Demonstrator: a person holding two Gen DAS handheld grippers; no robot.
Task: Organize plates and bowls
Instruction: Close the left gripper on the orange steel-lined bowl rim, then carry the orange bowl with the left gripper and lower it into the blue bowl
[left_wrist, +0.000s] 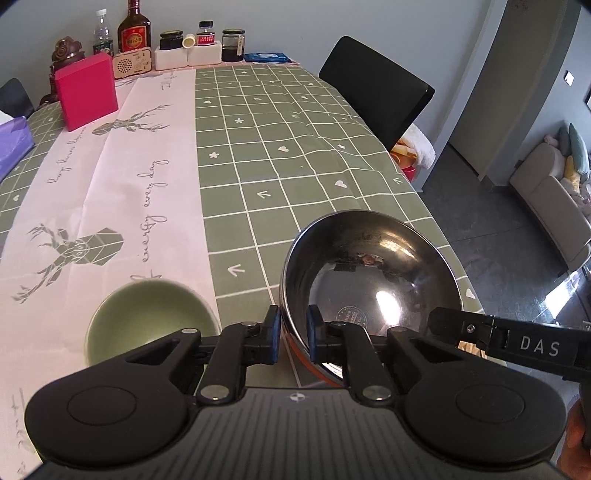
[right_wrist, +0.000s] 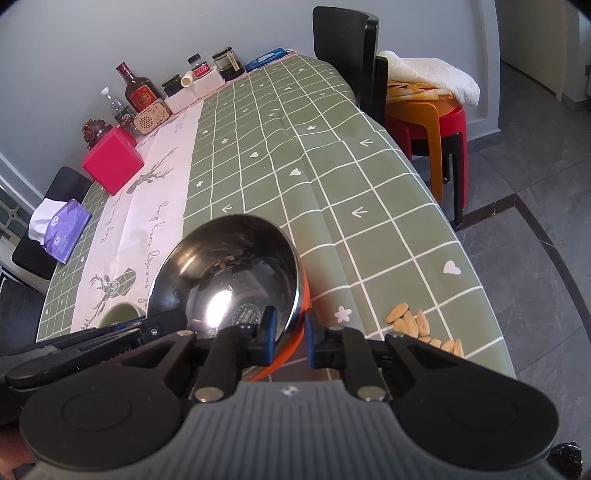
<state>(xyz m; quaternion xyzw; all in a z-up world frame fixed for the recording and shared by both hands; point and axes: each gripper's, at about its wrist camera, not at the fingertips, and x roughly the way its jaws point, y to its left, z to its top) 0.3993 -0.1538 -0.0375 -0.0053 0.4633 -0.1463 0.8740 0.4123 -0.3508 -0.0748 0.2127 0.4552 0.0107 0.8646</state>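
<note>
A steel bowl with an orange outer wall (left_wrist: 373, 273) is held tilted above the near table edge. My left gripper (left_wrist: 293, 332) is shut on its near-left rim, one finger inside and one outside. My right gripper (right_wrist: 290, 332) is shut on the bowl's (right_wrist: 225, 273) right rim in the same way. The right gripper's finger (left_wrist: 480, 332) enters the left wrist view from the right. A small green ceramic bowl (left_wrist: 147, 317) sits on the pink runner left of the steel bowl, also peeking out in the right wrist view (right_wrist: 120, 314).
The table has a green checked cloth (left_wrist: 295, 147) with a pink runner. A red box (left_wrist: 86, 90), a tissue pack (right_wrist: 62, 229), bottles and jars (left_wrist: 135, 31) line the far side. Nuts (right_wrist: 417, 325) lie near the right edge. A black chair (left_wrist: 373, 85) and stacked stools (right_wrist: 428, 122) stand beside the table.
</note>
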